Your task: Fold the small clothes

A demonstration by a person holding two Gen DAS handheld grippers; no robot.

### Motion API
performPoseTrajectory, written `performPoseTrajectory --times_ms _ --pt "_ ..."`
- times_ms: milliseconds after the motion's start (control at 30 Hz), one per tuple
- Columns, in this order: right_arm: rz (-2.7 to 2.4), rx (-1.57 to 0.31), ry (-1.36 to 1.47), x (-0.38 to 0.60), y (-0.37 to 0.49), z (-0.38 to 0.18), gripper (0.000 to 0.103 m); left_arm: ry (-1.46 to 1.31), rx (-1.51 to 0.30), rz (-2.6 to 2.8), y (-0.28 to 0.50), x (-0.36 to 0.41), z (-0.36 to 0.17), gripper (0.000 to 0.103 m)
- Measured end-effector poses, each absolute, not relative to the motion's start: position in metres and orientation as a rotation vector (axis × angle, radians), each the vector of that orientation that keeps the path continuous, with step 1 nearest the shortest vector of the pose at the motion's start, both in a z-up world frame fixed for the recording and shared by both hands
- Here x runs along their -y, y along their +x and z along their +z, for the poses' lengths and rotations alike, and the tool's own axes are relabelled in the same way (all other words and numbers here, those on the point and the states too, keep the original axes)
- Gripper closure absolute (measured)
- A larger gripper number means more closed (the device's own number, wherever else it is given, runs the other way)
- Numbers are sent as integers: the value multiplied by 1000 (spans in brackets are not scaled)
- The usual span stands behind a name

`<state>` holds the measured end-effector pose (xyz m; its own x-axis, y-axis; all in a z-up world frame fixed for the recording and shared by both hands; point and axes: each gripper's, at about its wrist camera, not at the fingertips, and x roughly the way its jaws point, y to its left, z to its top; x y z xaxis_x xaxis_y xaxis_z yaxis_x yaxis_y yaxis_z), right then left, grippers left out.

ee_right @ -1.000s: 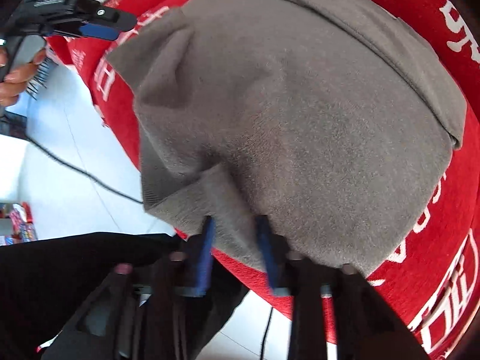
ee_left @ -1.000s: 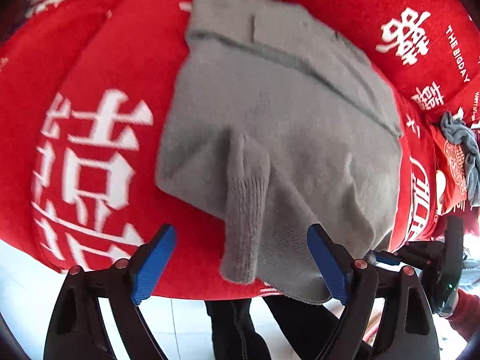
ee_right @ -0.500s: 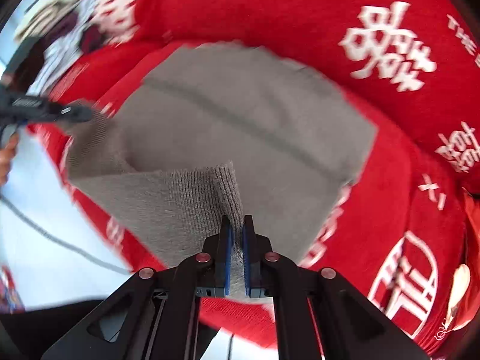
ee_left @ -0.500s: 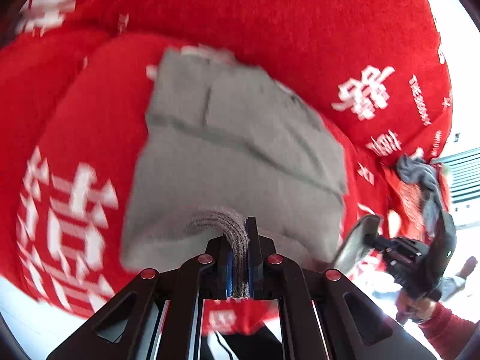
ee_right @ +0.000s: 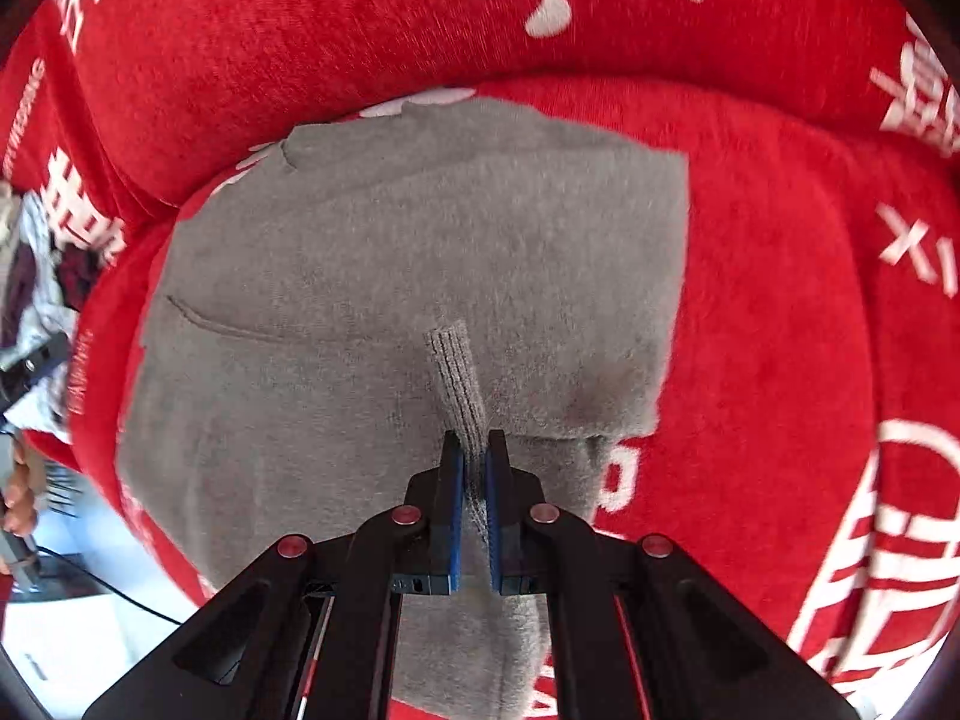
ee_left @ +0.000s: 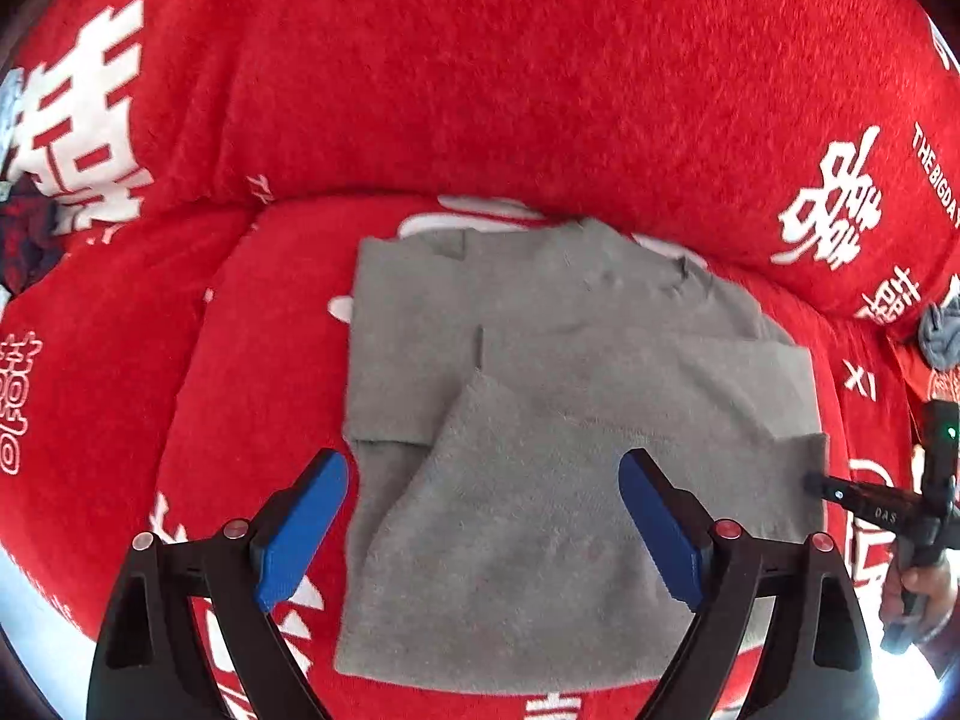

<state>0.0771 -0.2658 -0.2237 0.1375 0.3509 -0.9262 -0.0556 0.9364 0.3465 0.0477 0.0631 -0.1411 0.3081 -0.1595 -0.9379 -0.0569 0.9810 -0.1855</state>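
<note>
A small grey knit sweater lies folded on a red sofa seat, its near part doubled back over the rest. My left gripper is open and empty just above the sweater's near fold. My right gripper is shut on a ribbed grey edge of the sweater, holding it over the garment's body. The right gripper also shows in the left wrist view at the sweater's right edge.
The red sofa back with white characters rises behind the sweater. A crumpled grey cloth lies at the far right. Other clothes pile at the sofa's left end. White floor and a black cable show below.
My left gripper has opened and let go of the ribbed edge it pinched. The sweater's near part now lies folded over. My right gripper stays shut on the ribbed edge and has carried it forward.
</note>
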Motion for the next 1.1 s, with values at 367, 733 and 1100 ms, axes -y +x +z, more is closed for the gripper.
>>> performPoseTrajectory --times_ms 367,733,1100 --pt "372 -1474 352 274 81 -243 82 -80 -1471 -102 75 -35 -218 11" --pt "214 -1448 268 248 72 -242 84 17 -1528 -271 79 -32 -231 91" --pt "151 -1231 47 214 68 -131 97 -117 -1295 -348 79 -75 -126 95"
